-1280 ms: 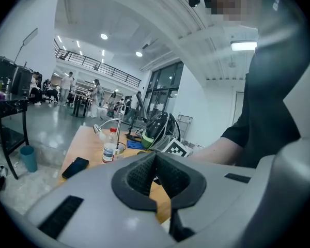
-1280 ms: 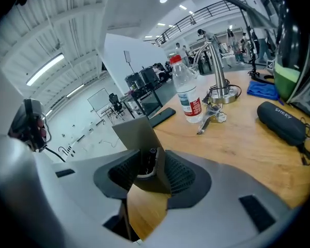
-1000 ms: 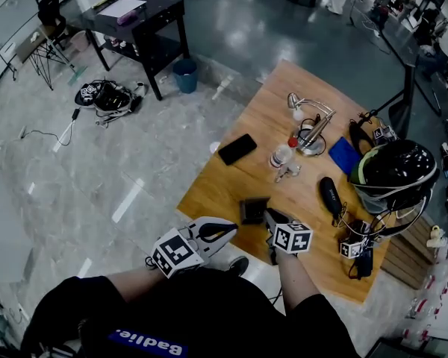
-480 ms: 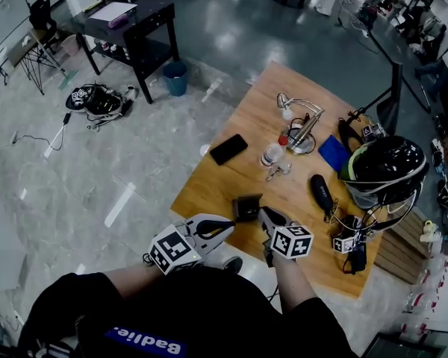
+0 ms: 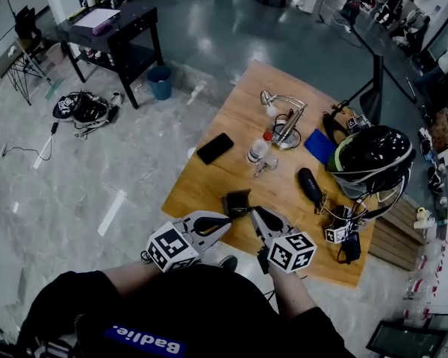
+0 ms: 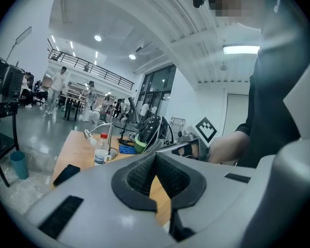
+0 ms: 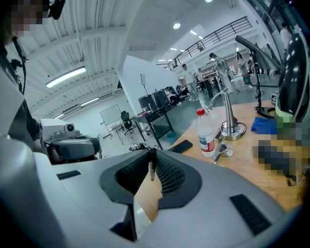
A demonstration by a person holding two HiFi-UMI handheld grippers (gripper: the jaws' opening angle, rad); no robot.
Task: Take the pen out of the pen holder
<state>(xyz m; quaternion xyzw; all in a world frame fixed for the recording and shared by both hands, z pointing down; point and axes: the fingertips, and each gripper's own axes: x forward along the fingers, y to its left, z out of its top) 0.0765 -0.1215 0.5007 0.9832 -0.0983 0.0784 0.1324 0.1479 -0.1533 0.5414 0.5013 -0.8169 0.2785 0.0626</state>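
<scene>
A small dark pen holder point(image 5: 237, 201) stands near the front edge of the wooden table point(image 5: 209, 181). My right gripper point(image 5: 254, 212) hangs just right of it and above the table, shut on a thin dark pen point(image 7: 152, 165) that stands upright between the jaw tips. My left gripper point(image 5: 225, 220) sits just below and left of the holder with its jaws together and nothing between them; in the left gripper view its tips point(image 6: 156, 155) meet. The holder is hidden in both gripper views.
On the table stand a water bottle point(image 5: 258, 149), a black phone point(image 5: 215, 148), a desk lamp point(image 5: 282, 118), a blue pad point(image 5: 319, 145), a black oval case point(image 5: 309, 185) and a helmet point(image 5: 369, 159). Cables lie at the right edge.
My right gripper has risen with the pen, away from the pen holder. The left gripper has hardly moved.
</scene>
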